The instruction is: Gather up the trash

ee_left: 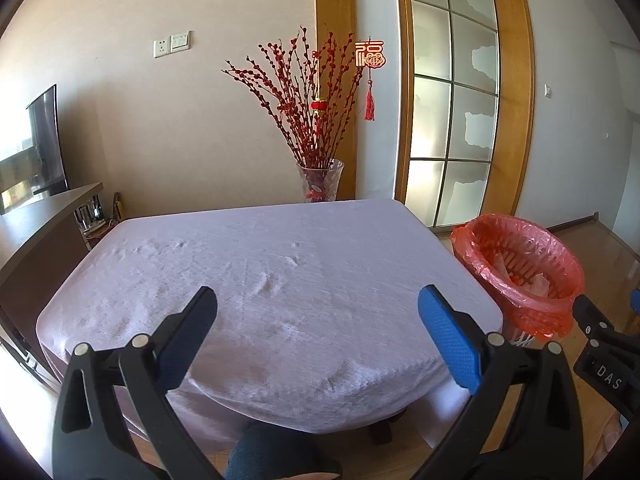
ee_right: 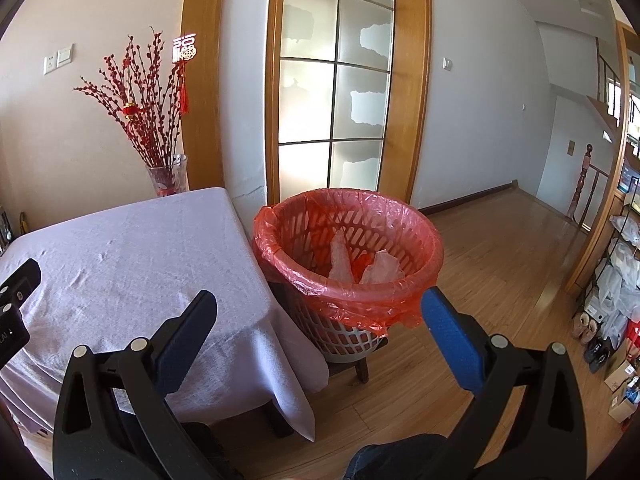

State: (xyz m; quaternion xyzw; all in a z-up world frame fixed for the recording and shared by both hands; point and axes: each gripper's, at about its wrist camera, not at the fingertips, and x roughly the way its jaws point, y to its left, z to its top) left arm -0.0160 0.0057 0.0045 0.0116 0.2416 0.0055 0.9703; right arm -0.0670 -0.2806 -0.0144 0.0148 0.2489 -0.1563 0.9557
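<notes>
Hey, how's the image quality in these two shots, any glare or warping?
Left wrist view: fisheye bends the door frame; dark vignette corners; tablecloth evenly lit, sharp. Right wrist view: frosted glass door glows with backlight; floor shows soft sheen; edges curve.

The left gripper (ee_left: 318, 300), its 2 fingers spread wide with nothing between them, hangs over the near part of a table draped in a pale lilac cloth (ee_left: 280, 272). Beside the table's right edge stands a white lattice plastic bin lined with a red plastic bag (ee_left: 520, 276), pale crumpled scraps (ee_left: 540, 284) inside. The right gripper (ee_left: 600, 332) shows at the right edge, near the bin. A clear glass vase of red berry branches (ee_left: 320, 180) stands behind the table.
</notes>
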